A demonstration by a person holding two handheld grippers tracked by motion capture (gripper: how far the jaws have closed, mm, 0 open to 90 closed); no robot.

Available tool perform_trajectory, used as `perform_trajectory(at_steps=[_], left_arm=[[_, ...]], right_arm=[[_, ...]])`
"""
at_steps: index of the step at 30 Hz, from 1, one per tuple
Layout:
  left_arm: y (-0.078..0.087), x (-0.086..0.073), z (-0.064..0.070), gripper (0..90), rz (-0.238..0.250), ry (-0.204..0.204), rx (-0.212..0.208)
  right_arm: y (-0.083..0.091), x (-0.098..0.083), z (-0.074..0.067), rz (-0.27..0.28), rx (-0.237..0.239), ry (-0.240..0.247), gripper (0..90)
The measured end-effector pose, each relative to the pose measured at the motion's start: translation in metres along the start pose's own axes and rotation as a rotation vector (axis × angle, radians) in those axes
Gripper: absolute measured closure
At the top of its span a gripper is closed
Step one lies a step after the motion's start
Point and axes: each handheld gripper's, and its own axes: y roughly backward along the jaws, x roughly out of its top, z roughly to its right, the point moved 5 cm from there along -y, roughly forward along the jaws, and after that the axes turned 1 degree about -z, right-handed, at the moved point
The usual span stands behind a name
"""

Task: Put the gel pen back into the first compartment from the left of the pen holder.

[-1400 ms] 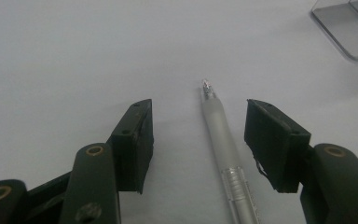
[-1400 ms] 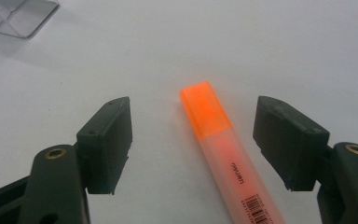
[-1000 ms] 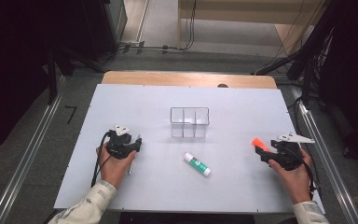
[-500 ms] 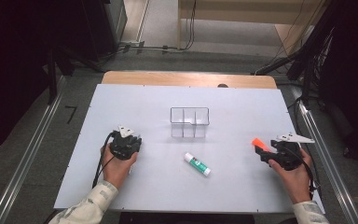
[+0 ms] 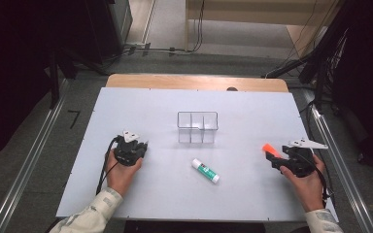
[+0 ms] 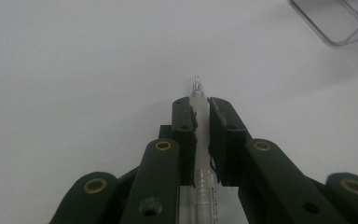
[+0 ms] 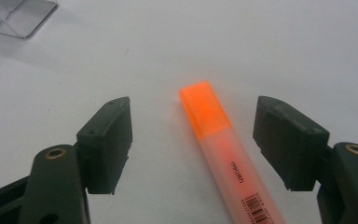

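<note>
Left gripper: the black two-jaw left gripper (image 6: pixel 200 105) sits near the table's left edge, toward the near side; its jaws have just been closing and now clamp a thin clear plastic pen (image 6: pixel 196 88) between the pads, the pen's tip poking out just past the fingertips. In the high view the left gripper (image 5: pixel 135 144) is held low over the white table top (image 5: pixel 141 107).
Right gripper: the black right gripper (image 7: pixel 193 135), held near the table's right edge, has its jaws wide apart; an orange highlighter with a frosted barrel (image 7: pixel 214 130) lies between them on the table, touched by neither pad. In the high view its orange cap (image 5: pixel 268 148) sticks out just ahead of the right gripper (image 5: pixel 277 158).
Glue stick: a white glue stick with a green label (image 5: pixel 205 170) lies flat between the two hands, nearer the near edge than the far one, well apart from both grippers.
Organiser: a clear plastic box with compartments (image 5: pixel 197 127) stands upright about mid-table, just beyond the glue stick.
</note>
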Motion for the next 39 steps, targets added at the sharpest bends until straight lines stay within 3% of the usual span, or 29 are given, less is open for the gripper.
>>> perform_trajectory(at_steps=[5, 12, 15, 30, 39], left_arm=[[0.003, 0.003, 0.002, 81.5, 0.006, 0.017, -0.04], [0.017, 0.013, 0.007, 81.5, 0.061, 0.025, -0.085], [0.018, 0.015, 0.01, 81.4, 0.056, 0.025, -0.109], [0.028, 0.034, 0.02, 81.4, 0.117, 0.037, -0.156], [0.031, 0.053, 0.03, 81.4, 0.151, 0.036, -0.186]], right_arm=[[0.0, 0.0, 0.0, 0.0, 0.0, -0.003, 27.1], [0.0, 0.0, 0.0, -0.001, 0.0, -0.003, 27.1], [0.0, 0.0, 0.0, -0.001, -0.001, -0.002, 27.1], [0.0, 0.0, 0.001, -0.001, -0.002, -0.007, 27.1], [0.001, 0.0, 0.001, 0.002, 0.0, -0.007, 27.1]])
